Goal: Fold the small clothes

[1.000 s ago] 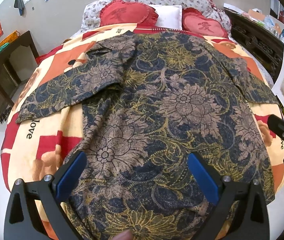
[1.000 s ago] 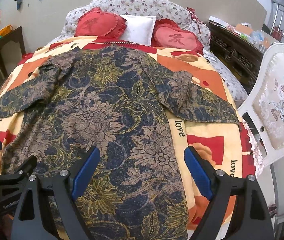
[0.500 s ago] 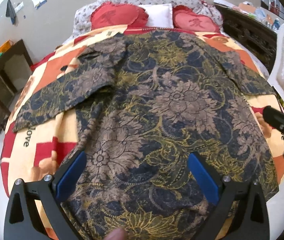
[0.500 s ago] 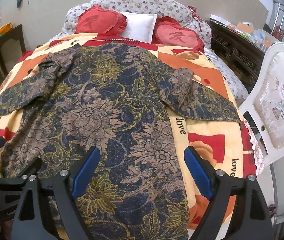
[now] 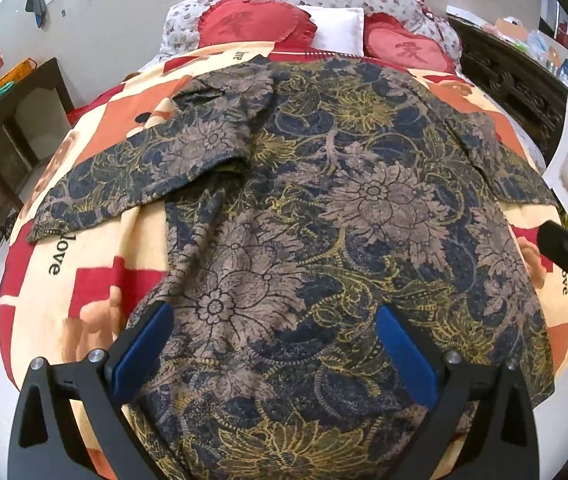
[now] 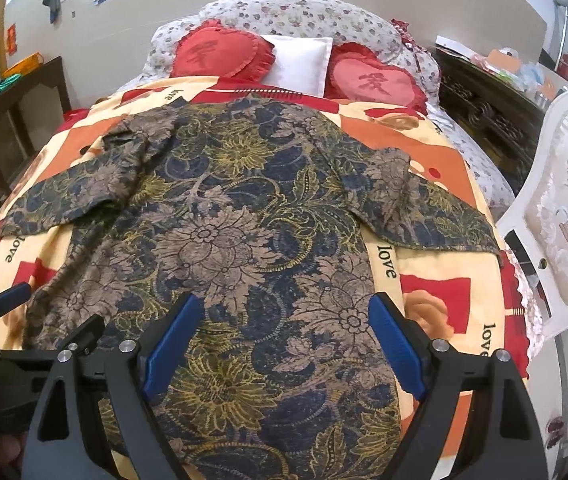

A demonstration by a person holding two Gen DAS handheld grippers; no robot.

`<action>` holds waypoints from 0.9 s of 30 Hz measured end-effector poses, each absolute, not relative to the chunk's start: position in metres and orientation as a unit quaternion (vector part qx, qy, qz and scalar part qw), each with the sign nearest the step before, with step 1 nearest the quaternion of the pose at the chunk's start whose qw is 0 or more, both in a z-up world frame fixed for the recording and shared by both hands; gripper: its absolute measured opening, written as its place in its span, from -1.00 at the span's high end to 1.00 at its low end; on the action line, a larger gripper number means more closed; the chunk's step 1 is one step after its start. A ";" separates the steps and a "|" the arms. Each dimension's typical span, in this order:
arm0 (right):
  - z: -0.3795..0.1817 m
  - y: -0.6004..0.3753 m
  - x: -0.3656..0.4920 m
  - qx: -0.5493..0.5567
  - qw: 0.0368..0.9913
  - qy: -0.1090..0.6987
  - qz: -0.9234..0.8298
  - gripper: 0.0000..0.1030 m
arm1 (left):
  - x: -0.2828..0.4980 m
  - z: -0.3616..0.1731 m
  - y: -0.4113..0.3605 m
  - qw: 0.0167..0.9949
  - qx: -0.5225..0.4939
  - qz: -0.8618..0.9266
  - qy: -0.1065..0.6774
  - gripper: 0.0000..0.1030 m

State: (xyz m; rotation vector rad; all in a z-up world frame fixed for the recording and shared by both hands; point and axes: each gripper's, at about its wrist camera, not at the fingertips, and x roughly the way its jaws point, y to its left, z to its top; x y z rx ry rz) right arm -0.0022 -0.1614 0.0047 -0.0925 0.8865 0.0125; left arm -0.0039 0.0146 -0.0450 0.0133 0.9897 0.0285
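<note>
The left gripper [image 5: 272,344] and right gripper [image 6: 284,336] hover wide open, holding nothing, over the near hem of the shirt [image 5: 343,216]. It lies spread flat, sleeves out, on a blanket [image 6: 435,284] printed "love", covering the bed [image 6: 479,160].

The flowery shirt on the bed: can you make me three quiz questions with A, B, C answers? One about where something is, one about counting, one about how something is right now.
1. Where does the flowery shirt lie?
A. spread on the blanket
B. on the white chair
C. on the floor

2. How many red heart cushions are at the head of the bed?
A. one
B. two
C. four

3. How are the two grippers?
A. both open
B. both shut on the shirt
C. one open, one shut

Answers: 1 A, its sleeves are spread over the patterned blanket. 2 B, one heart cushion is left of the white pillow and the other is right. 3 A, the left gripper and right gripper show wide gaps, holding nothing.
</note>
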 end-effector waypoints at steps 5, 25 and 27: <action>0.006 -0.160 -0.003 -0.047 0.901 0.431 0.005 -0.72 | -0.003 -0.047 0.017 0.880 -0.004 0.006 0.474 -0.99; -0.006 -0.148 0.015 -0.077 0.905 0.419 0.006 -0.72 | 0.012 -0.059 0.045 0.877 -0.027 0.028 0.478 -0.99; -0.010 -0.146 0.019 -0.074 0.906 0.416 0.018 -0.72 | 0.015 -0.062 0.050 0.876 -0.026 0.034 0.480 -0.99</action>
